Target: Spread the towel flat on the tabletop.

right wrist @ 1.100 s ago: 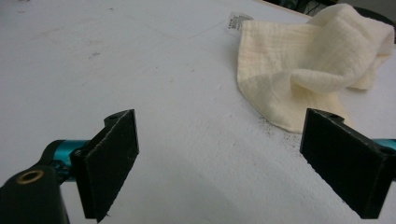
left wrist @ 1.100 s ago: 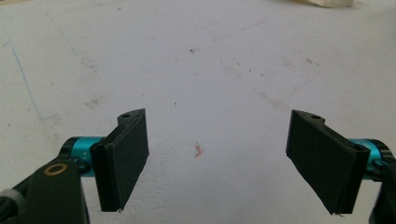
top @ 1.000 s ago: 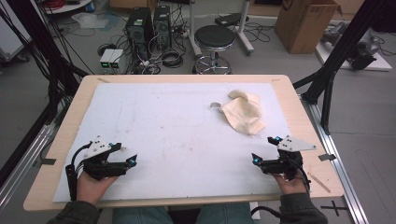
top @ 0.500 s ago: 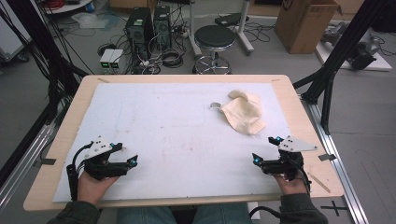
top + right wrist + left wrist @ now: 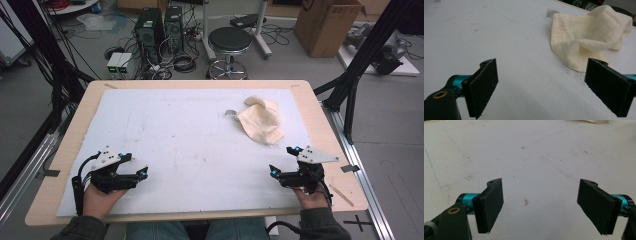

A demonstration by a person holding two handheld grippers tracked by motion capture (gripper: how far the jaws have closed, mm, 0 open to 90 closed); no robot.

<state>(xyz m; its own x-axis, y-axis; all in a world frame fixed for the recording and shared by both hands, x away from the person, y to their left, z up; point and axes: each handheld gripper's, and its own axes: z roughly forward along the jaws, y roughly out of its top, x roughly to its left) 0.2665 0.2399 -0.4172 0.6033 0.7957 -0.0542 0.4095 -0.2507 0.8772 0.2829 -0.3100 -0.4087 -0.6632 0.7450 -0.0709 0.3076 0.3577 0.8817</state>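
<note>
Both my tongs gaping wide, holding nothing yet.

Crumpled cream cloth (image 5: 261, 120) sits at 11 o'clock from my right gripper (image 5: 278, 172); a shallow pinch could just drag it.

One cream cloth (image 5: 261, 121) with one white label (image 5: 231, 113) lies on one table (image 5: 80, 130); two grippers, left (image 5: 141, 173) and right (image 5: 274, 171), rest there

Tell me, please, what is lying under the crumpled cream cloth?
The cream cloth rests on the white mat, with a small tag at its left edge. Whatever its folds cover cannot be seen.
</note>
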